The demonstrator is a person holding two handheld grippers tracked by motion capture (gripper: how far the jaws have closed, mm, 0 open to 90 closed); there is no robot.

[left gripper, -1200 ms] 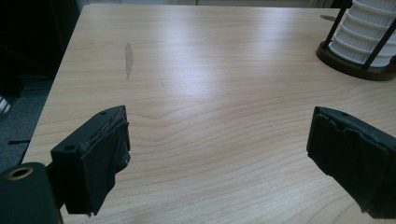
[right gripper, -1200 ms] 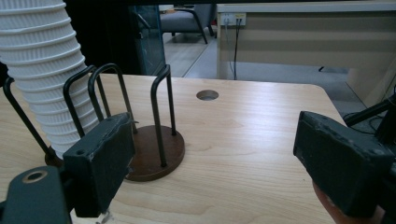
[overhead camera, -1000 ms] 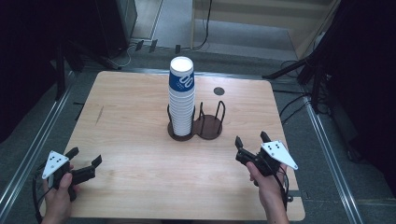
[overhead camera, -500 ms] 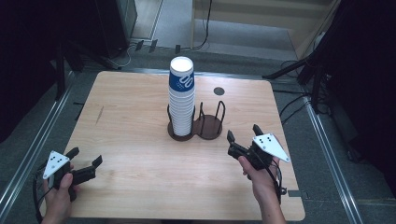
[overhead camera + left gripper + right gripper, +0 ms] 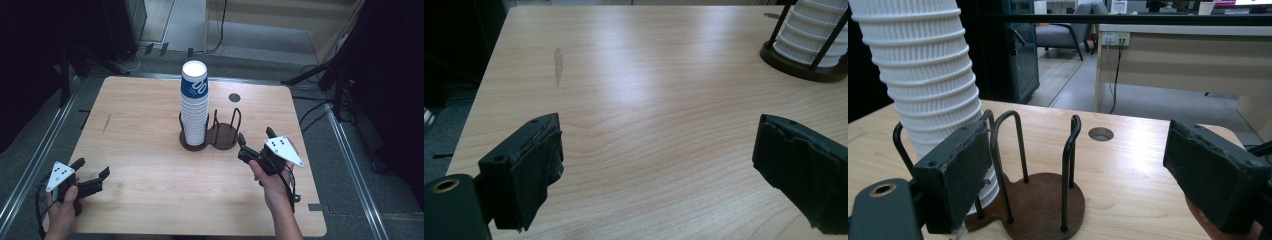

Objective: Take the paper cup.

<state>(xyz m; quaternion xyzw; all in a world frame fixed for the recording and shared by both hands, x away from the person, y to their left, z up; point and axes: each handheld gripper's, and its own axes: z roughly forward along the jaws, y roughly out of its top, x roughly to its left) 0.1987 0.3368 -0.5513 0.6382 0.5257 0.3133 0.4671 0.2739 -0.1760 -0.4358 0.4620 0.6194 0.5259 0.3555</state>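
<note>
- Two grippers are at work over the wooden table [image 5: 140,130]; at the lower left of the high view the left gripper [image 5: 90,181] rests low near the table's near edge, jaws spread wide with nothing between them, well apart from everything else.
- At the centre of the frame, the cup stack [image 5: 194,107] stands tall in the left ring of a dark twin holder [image 5: 210,137], leaning slightly; the holder's right ring [image 5: 226,134] is bare.
- At the lower right of centre, the right gripper [image 5: 255,145] sits just beside the holder's right ring, jaws wide apart and gripping nothing; its own view looks straight at the wire loops [image 5: 1040,170] with the cup stack [image 5: 930,75] at upper left.
- Likely risk: the tall stack is top-heavy, so a jaw brushing its side or knocking a wire loop could tip or scatter the cups.
- Another risk: closing on several nested rims at once would lift more than one cup, or drag the light holder across the table.
</note>
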